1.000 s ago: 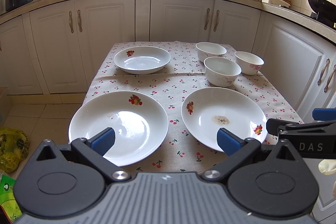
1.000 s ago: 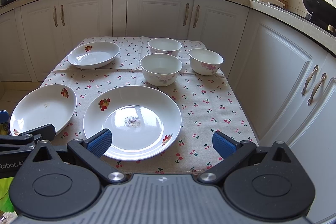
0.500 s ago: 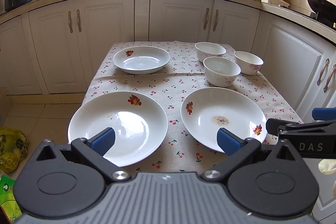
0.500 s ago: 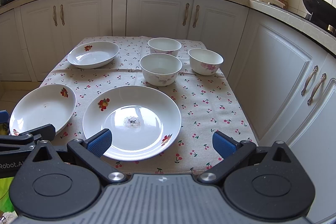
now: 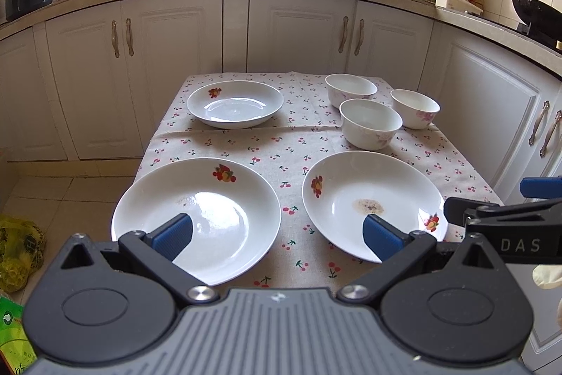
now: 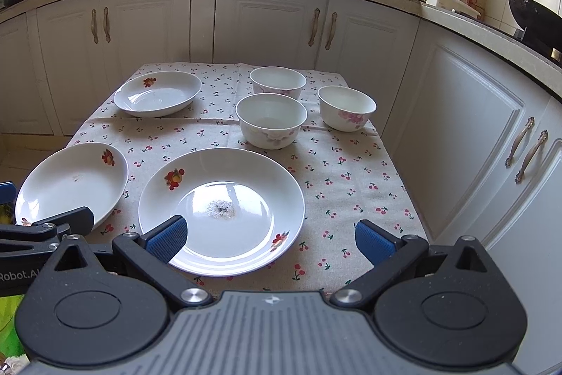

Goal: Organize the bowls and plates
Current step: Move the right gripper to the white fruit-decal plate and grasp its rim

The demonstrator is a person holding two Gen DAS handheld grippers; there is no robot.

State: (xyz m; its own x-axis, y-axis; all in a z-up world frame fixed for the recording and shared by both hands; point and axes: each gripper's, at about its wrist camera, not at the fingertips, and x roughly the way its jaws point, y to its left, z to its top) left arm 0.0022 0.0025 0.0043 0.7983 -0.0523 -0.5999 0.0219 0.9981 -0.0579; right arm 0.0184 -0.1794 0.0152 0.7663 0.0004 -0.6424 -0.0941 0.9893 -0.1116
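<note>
Nothing on the desk (image 5: 316,136) has moved since a second ago; both views barely shift. Two plates lie near the front edge, left plate (image 5: 196,217) and right plate (image 6: 221,209) apart, a third plate (image 5: 235,102) sits at the back, and three bowls (image 6: 270,118) cluster back right. Left tool (image 5: 275,234) and right tool (image 6: 270,239) hover wide open, empty. To stack well, I would pinch one front plate by its near rim and lift it level.
</note>
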